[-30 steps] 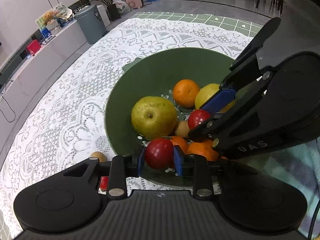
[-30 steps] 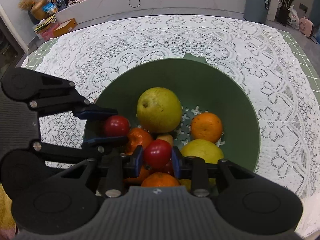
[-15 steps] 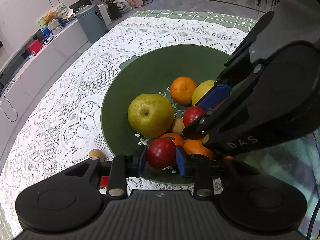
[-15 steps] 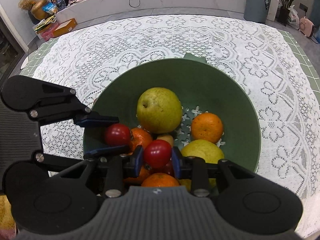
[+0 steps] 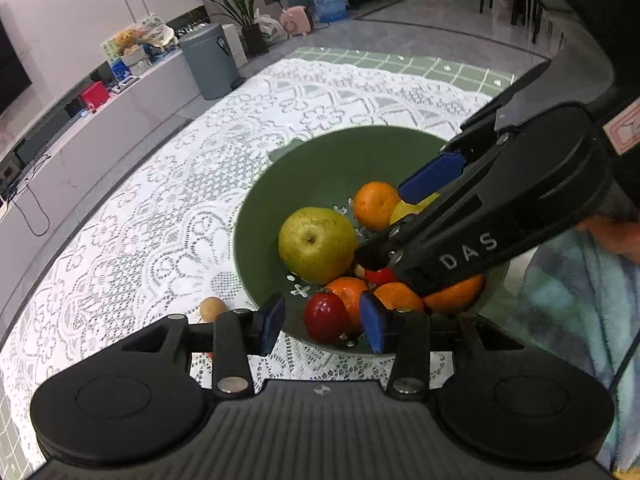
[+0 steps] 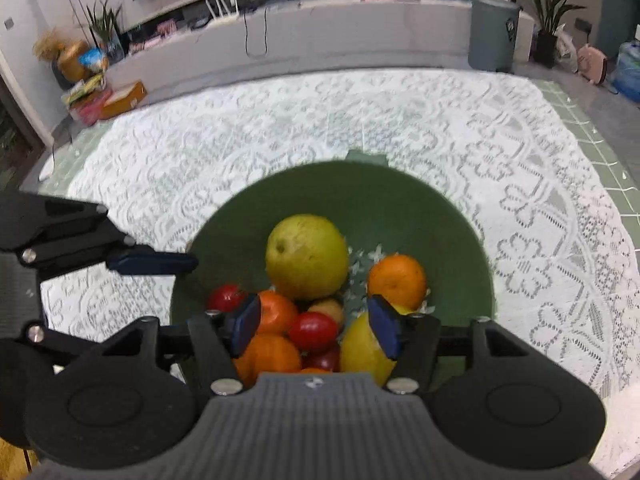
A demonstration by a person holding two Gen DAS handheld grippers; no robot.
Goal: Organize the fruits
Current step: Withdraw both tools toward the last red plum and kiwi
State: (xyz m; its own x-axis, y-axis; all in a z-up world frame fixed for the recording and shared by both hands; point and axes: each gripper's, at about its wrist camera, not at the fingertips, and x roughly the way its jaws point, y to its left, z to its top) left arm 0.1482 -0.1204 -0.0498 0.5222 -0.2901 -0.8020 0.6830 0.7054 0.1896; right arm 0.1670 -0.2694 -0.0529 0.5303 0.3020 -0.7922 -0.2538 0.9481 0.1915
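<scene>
Where lace tablecloth (image 6: 400, 128) meets grey floor (image 5: 460, 12), both grippers' jaws just opened, gripping nothing.

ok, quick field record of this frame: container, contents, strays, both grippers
container: green bowl on white lace tablecloth
contents: big yellow-green pear, several oranges, one apart at, lemon, small red fruits
strays: small tan round fruit on the cloth outside the bowl
left gripper: jaws have just been opening; red fruit lies in the bowl between the pads, not pressed
right gripper: jaws have just been opening; red fruit sits loose on the pile between them
</scene>
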